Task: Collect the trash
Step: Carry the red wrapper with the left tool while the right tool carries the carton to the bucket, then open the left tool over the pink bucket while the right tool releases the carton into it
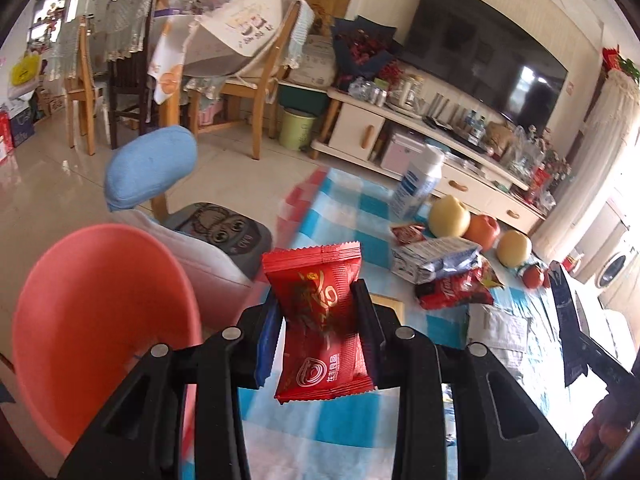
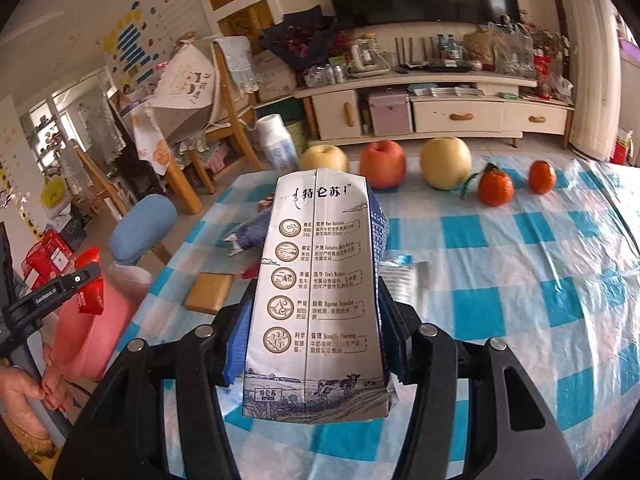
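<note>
My left gripper is shut on a red snack packet and holds it upright above the table's left edge. A coral-pink basin sits just to its left, below table height. My right gripper is shut on a tall silver-and-blue milk carton over the checked tablecloth. In the right wrist view the left gripper with its red packet hangs over the pink basin, and a hand holds its grip. A crushed carton, a red snack bag and a small red sachet lie on the table.
Along the table's far edge stand a white bottle, a pear, an apple, another pear and two tangerines. A brown flat block and a clear wrapper lie on the cloth. A small blue-backed chair stands beside the table.
</note>
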`<state>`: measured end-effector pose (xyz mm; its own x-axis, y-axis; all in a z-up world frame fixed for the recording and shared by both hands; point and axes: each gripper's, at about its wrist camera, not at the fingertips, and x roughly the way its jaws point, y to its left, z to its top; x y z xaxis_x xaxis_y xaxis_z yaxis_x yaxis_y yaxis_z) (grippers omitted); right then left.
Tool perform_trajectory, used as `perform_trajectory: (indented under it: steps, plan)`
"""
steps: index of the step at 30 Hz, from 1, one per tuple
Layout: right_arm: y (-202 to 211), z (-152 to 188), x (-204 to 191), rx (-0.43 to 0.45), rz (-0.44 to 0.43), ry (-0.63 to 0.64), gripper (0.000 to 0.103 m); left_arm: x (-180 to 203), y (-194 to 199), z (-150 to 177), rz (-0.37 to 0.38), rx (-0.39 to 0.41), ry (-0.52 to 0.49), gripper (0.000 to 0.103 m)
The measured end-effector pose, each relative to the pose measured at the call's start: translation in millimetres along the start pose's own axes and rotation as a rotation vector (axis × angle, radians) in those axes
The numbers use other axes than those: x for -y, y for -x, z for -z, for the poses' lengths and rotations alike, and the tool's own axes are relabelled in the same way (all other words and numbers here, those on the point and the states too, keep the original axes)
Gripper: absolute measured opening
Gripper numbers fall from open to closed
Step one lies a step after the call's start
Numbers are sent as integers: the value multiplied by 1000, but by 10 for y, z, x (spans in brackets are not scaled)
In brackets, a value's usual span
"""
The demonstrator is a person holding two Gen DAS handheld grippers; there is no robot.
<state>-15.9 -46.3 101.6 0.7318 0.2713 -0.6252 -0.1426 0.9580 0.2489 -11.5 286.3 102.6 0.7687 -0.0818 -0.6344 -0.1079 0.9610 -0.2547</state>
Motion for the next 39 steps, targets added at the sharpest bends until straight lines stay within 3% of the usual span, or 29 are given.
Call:
perform_trajectory:
  steps: [11, 17, 24, 34, 35, 37, 39]
  plan:
    - [-283, -148, -1537, -24, -205, 208, 56, -724, 299, -165, -188, 76, 86, 37]
    - [-474, -126, -2286, -63, -291, 300, 56, -1124, 334, -190, -290, 65, 138, 37]
    - [-803, 64, -2892, -138, -348, 367, 56, -1465, 324, -176, -348, 44, 189, 37]
    - [-1161, 351, -3291, -216, -366, 431, 56, -1741, 256, -155, -379, 13, 244, 38]
    - [-1193, 385, -3346, -223, -366, 442, 56, -1742, 238, -161, -386, 6, 241, 42]
    - [-1229, 426, -3384, -233, -363, 457, 62, -1726, 216, -160, -408, -1, 233, 75]
    - [-1233, 455, -3379, -232, -352, 465, 77, -1697, 211, -165, -427, 2, 222, 83]
